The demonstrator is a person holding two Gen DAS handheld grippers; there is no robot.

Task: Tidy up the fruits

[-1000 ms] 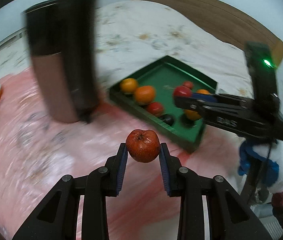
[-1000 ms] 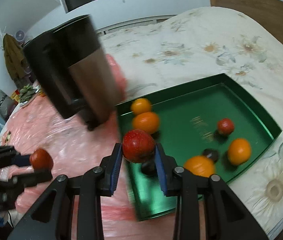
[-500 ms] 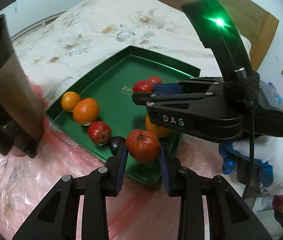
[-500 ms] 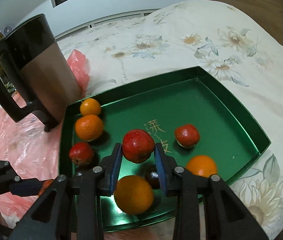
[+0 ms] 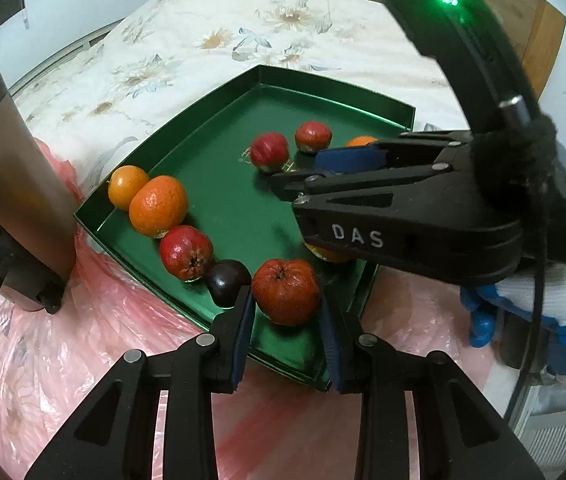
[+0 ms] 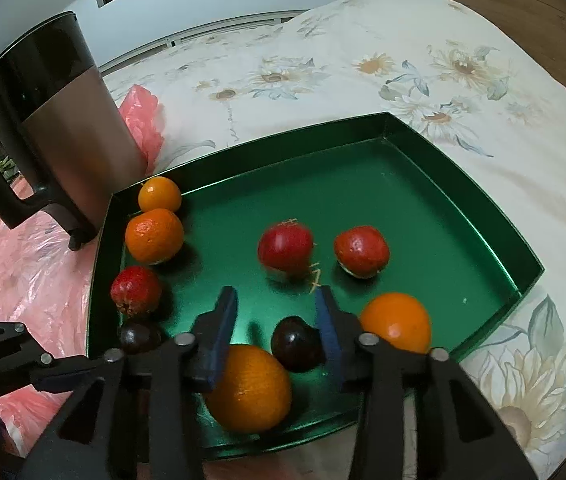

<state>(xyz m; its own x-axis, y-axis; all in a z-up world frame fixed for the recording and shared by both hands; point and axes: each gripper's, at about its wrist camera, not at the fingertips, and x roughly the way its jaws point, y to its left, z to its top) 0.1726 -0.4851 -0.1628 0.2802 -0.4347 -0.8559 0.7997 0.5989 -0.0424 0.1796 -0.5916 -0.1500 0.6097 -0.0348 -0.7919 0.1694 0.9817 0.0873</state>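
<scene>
- A bed with a cream flower-printed quilt [image 6: 423, 60] is seen carrying everything; pink crinkled plastic sheeting [image 5: 43, 352] is spread over its near part.
- A tall brown-and-black jug with a handle [image 6: 67, 128] is stood on the sheeting, just beside the tray's left wall.
- A shallow dark green metal tray [image 6: 463, 184] is laid on the quilt and holds loose oranges, red fruits and two dark plums.
- The right gripper [image 6: 277, 328] is held low over the tray's near middle with its jaws spread and nothing between them; a smooth red apple-like fruit [image 6: 285, 250] lies on the tray floor just ahead of them, blurred, so it is judged freshly let go.
- The left gripper [image 5: 285, 324] is held over the tray's near corner, its jaws pinching a wrinkled red round fruit [image 5: 286, 290].
- That fruit is roughly round, with no clear long axis; its dimpled stem end is pointed up and toward the camera.
- The open green floor lies directly below and ahead of the left jaws, with a dark plum [image 5: 227, 282] just to their left; a release there is judged the next move.
</scene>
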